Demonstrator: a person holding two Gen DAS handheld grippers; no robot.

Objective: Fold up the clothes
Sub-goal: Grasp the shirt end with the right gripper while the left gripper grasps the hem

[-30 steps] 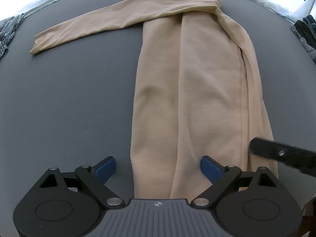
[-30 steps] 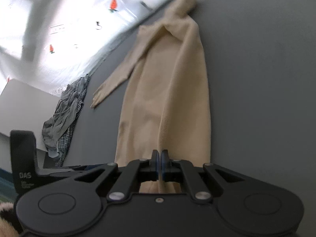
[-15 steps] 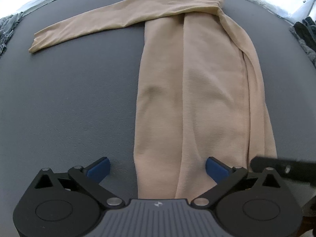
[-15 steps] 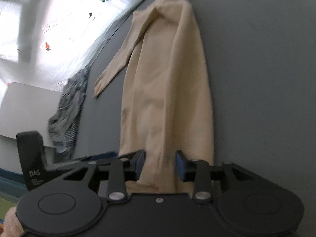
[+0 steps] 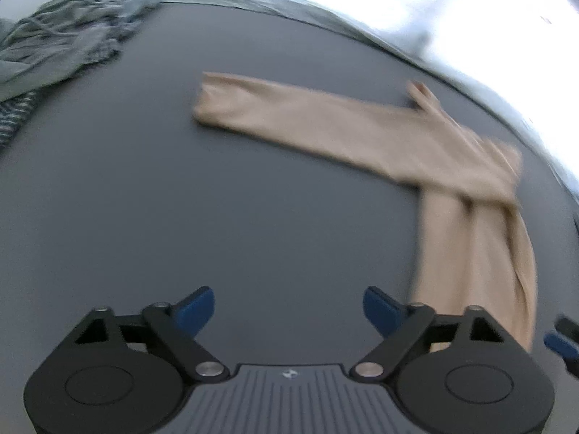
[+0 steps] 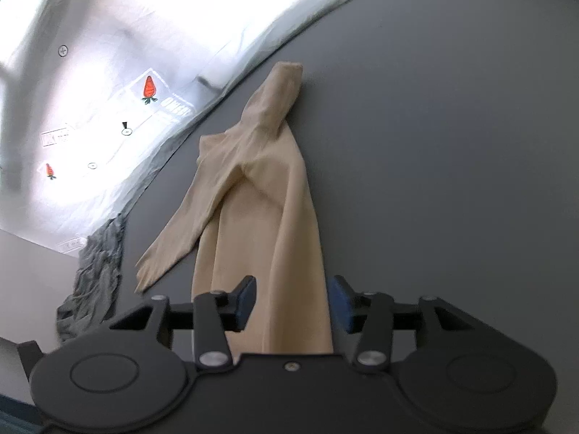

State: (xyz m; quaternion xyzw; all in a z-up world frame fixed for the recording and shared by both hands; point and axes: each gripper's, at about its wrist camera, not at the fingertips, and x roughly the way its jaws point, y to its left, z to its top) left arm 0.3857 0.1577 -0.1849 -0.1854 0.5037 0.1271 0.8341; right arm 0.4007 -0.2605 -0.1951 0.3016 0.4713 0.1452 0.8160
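Observation:
A beige long-sleeved garment (image 5: 470, 238) lies flat on the dark grey table (image 5: 217, 199), its body folded lengthwise into a narrow strip. One sleeve (image 5: 296, 119) stretches out to the left across the table. My left gripper (image 5: 289, 307) is open over bare table, left of the garment's body and nearer than the sleeve, holding nothing. In the right wrist view the garment (image 6: 267, 224) runs away from me, and my right gripper (image 6: 293, 303) is open with its blue pads either side of the near end of the fabric strip. The sleeve's cuff (image 6: 152, 271) points left.
A heap of grey-green clothes (image 5: 61, 47) lies at the table's far left, also seen as grey clothes (image 6: 94, 282) by the table edge. A bright white floor with red carrot stickers (image 6: 149, 88) lies beyond the far edge. The right gripper's blue tip (image 5: 559, 340) shows at the right border.
My left gripper swung left, off the garment's body and toward the outstretched sleeve. My right gripper went from shut on the fabric to open, letting the hem go.

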